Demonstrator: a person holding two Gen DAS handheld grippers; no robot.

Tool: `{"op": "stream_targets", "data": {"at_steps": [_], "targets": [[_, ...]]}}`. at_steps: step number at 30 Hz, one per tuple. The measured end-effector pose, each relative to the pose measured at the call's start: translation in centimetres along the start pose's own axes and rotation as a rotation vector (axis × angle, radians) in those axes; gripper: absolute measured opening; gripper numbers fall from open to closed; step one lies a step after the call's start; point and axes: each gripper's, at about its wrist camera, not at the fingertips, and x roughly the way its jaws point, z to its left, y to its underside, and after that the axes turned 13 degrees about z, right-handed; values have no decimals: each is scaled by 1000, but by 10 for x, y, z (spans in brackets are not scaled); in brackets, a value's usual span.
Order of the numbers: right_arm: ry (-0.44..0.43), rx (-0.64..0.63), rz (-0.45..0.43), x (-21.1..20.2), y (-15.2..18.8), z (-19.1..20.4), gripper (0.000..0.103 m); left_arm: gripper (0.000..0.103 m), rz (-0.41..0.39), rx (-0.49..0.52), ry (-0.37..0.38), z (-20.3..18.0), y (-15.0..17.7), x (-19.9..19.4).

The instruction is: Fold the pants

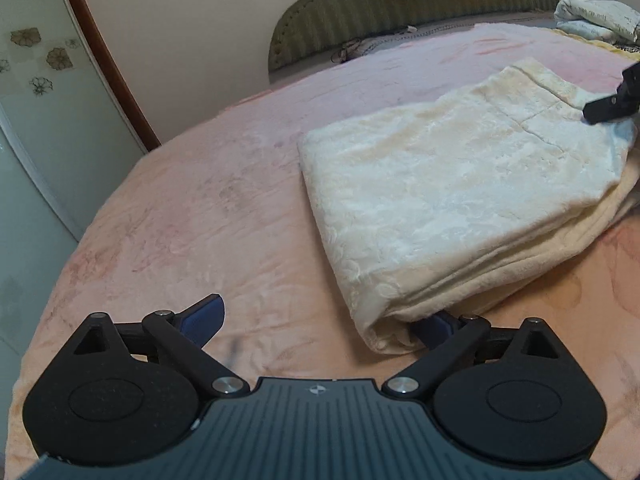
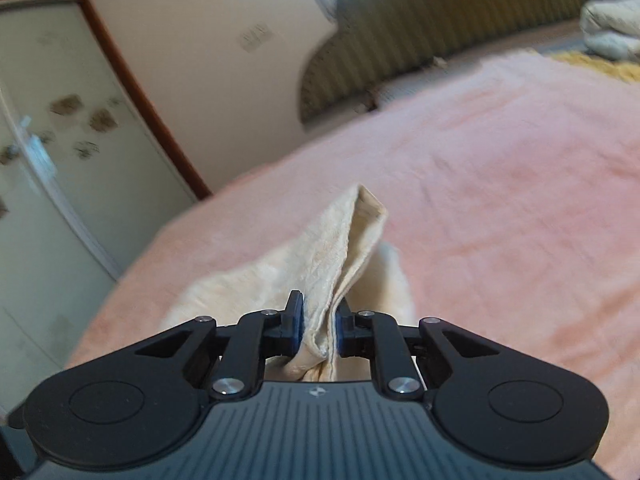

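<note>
The cream fleece pants (image 1: 440, 184) lie folded in layers on the pink blanket (image 1: 192, 208). In the left wrist view my left gripper (image 1: 320, 322) stands open and wide at the pants' near corner. Its left finger (image 1: 206, 314) rests over bare blanket, while its right finger (image 1: 436, 326) is partly hidden against the corner's edge. At the pants' far right corner I see my right gripper (image 1: 610, 102). In the right wrist view the right gripper (image 2: 318, 330) is shut on a raised fold of the pants (image 2: 344, 248), with cloth pinched between the pads.
A green striped headboard (image 1: 400, 4) runs along the far side of the bed. Folded bedding (image 1: 596, 18) lies at the back right. A wardrobe door (image 1: 36, 120) with a brown frame stands to the left. A thin cord (image 1: 360, 46) lies near the headboard.
</note>
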Motion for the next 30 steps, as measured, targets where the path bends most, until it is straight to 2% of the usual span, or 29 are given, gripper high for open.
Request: {"op": "stream_targets", "data": {"at_steps": [4, 8, 11, 13, 14, 15, 17, 18, 21, 23, 25, 27, 28, 30], "targets": [[-66, 110, 16, 7, 10, -24, 16, 98, 36, -52, 87, 23, -2, 5], [-28, 60, 54, 8, 7, -18, 23, 98, 83, -105, 186, 42, -1, 7], [-9, 52, 28, -7, 11, -20, 28, 99, 112, -103, 241, 55, 3, 4], [104, 6, -12, -19, 9, -11, 39, 99, 108, -97, 226, 63, 4, -3], [150, -36, -31, -24, 9, -5, 41, 99, 102, -90, 222, 67, 4, -6], [169, -76, -39, -26, 9, 2, 42, 99, 93, -90, 229, 71, 3, -10], [147, -149, -21, -23, 10, 14, 43, 100, 76, -128, 252, 79, -3, -18], [143, -180, 4, -18, 11, 19, 48, 98, 54, -153, 267, 81, -7, -23], [223, -256, 73, 1, 18, 25, 51, 98, -1, -178, 264, 78, -21, -32], [228, -240, 44, -3, 21, 28, 52, 98, -12, -183, 285, 74, -29, -33], [226, -252, 10, -10, 22, 35, 52, 98, -1, -189, 334, 68, -38, -29], [230, -291, 20, -8, 21, 41, 55, 98, 22, -170, 377, 58, -43, -21], [238, -305, 36, -6, 21, 41, 58, 98, 41, -145, 385, 50, -43, -15], [264, -317, 81, 5, 22, 38, 59, 99, 95, -103, 353, 35, -37, 0]]}}
